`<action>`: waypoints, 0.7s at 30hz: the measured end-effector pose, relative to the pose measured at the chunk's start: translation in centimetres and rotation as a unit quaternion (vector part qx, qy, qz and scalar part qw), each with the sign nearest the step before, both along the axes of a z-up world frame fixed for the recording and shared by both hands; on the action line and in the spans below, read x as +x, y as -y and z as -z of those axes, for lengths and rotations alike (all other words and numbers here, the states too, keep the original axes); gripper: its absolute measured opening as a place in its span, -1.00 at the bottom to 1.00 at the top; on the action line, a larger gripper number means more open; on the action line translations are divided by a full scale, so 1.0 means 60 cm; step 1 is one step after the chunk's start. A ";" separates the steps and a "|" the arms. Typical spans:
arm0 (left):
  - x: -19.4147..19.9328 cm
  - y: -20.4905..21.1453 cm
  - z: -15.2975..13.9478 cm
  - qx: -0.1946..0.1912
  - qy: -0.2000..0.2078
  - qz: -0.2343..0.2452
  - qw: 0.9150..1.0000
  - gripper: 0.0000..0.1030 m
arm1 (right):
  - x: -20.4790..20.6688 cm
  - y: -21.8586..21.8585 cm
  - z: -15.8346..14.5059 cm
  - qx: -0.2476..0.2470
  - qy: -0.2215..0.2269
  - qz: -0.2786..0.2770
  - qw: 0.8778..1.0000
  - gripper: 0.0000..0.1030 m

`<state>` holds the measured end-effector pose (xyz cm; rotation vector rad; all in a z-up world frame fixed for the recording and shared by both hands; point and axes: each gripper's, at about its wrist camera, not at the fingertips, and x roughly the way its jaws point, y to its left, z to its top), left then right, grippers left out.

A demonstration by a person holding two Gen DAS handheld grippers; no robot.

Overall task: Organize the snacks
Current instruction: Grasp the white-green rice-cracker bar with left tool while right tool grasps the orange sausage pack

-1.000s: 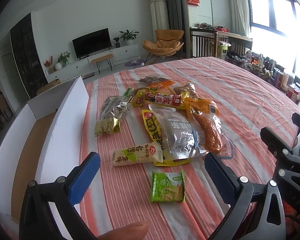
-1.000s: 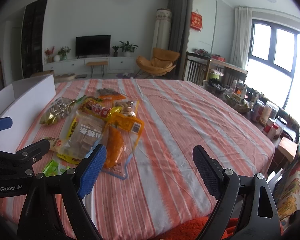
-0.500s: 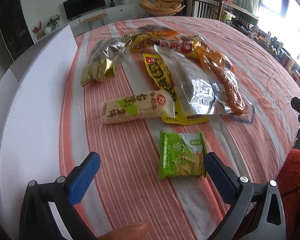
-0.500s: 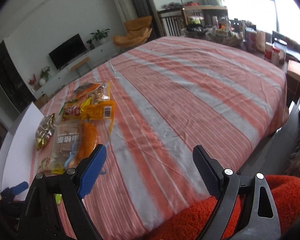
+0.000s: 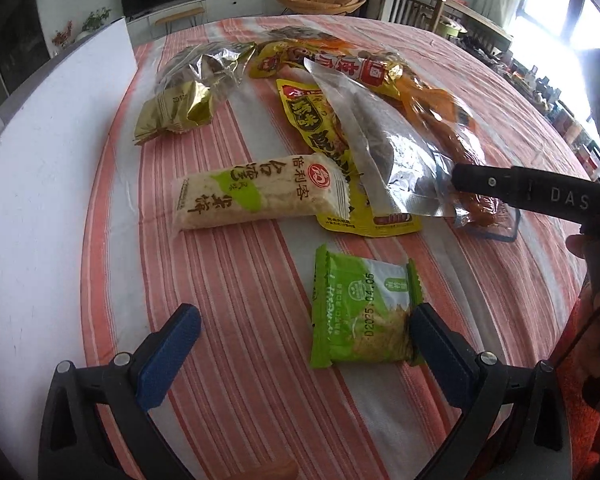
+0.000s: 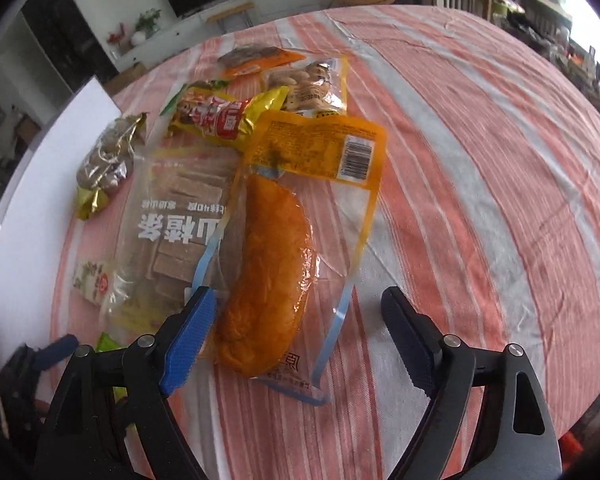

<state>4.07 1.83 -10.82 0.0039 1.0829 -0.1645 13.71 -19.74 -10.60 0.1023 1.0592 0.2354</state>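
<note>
Several snack packets lie on a striped tablecloth. My left gripper (image 5: 304, 344) is open, low over the cloth, with a green cracker packet (image 5: 360, 316) lying against its right finger. A white-and-green rice cracker packet (image 5: 260, 192) lies beyond it. My right gripper (image 6: 300, 328) is open, and the near end of an orange chicken-leg packet (image 6: 276, 268) lies between its fingers. A clear packet of brown strips (image 6: 172, 232) lies to the left of that. The right gripper's black body (image 5: 540, 196) shows in the left wrist view.
A white cardboard box wall (image 5: 48, 160) runs along the left of the table. A gold foil packet (image 5: 180, 108), yellow packets (image 5: 320, 128) and a nut packet (image 6: 312, 84) lie further back. The striped cloth (image 6: 480, 180) extends to the right.
Both grippers have dropped toward the table and tilted down. The left has closed in on the green packet, the right has moved left over the orange packet. Both stay open.
</note>
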 end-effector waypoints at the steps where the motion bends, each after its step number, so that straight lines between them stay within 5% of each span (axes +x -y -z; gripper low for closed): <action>1: -0.003 -0.003 0.000 -0.001 0.004 0.002 1.000 1.00 | -0.006 0.006 0.000 -0.002 0.002 0.001 1.000 0.35; 4: -0.009 -0.003 0.000 -0.001 0.016 0.007 1.000 1.00 | -0.022 0.062 -0.002 -0.009 0.001 0.057 0.998 0.11; 7: -0.004 -0.004 -0.002 0.000 0.006 0.014 1.000 1.00 | -0.043 0.117 -0.001 0.003 0.014 0.095 0.995 0.16; 9: 0.011 -0.009 -0.011 -0.002 -0.042 0.033 0.999 0.98 | -0.064 0.146 -0.003 0.048 0.026 0.104 0.993 0.30; 11: 0.025 -0.017 -0.043 -0.022 -0.053 0.056 0.997 0.77 | -0.072 0.155 -0.008 0.061 0.023 0.110 0.992 0.42; 14: 0.053 -0.020 -0.114 -0.027 -0.040 0.126 0.991 0.78 | -0.065 0.147 -0.009 0.057 0.025 0.113 0.992 0.42; 18: 0.103 0.008 -0.135 0.088 -0.045 0.239 0.966 0.79 | -0.060 0.135 -0.009 0.035 0.028 0.112 0.993 0.42; 21: 0.140 0.018 -0.105 0.116 -0.094 0.282 0.948 0.78 | -0.053 0.131 -0.007 0.022 0.028 0.109 0.993 0.42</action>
